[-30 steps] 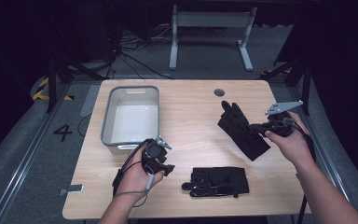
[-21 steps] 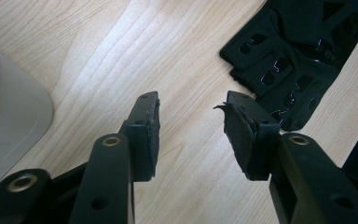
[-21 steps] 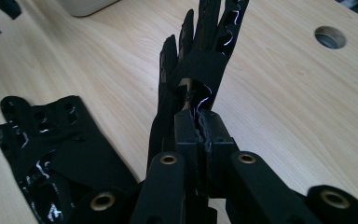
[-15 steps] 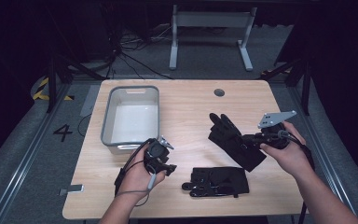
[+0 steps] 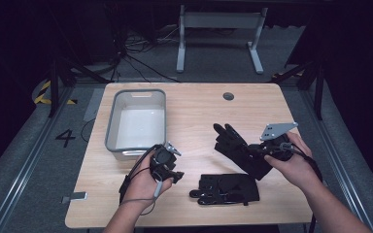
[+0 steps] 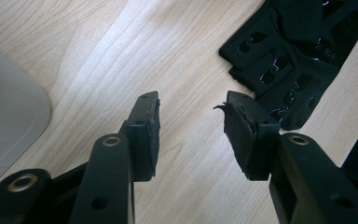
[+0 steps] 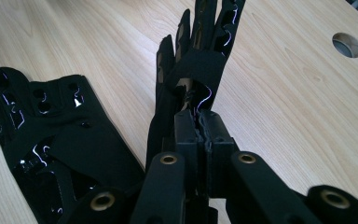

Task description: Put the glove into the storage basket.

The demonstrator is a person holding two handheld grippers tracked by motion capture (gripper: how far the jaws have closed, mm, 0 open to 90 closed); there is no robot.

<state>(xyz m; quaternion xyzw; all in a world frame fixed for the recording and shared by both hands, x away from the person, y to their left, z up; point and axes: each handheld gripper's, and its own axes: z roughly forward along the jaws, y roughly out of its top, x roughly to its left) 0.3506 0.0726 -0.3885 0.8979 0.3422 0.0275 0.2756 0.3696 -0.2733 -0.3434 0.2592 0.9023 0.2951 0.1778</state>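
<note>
Two black gloves are on the wooden table (image 5: 189, 111). One glove (image 5: 226, 188) (image 7: 51, 130) (image 6: 298, 56) lies flat near the front edge. The other glove (image 5: 235, 145) (image 7: 200, 60) is pinched at its cuff by my right gripper (image 5: 256, 150) (image 7: 198, 122), which is shut on it; its fingers point away toward the table's middle. My left gripper (image 5: 174, 174) (image 6: 191, 123) rests low over the table, left of the flat glove. Its jaws stand apart with only bare wood between them.
A grey plastic bin (image 5: 136, 121) (image 6: 4, 116) stands at the back left, just beyond my left hand; I see nothing inside it. A round cable hole (image 5: 228, 96) (image 7: 346, 44) sits near the table's far edge. Cables and a metal stand lie on the floor behind.
My right gripper has carried its glove leftward and a little toward the front edge, closer to the flat glove. The left gripper has stayed where it was.
</note>
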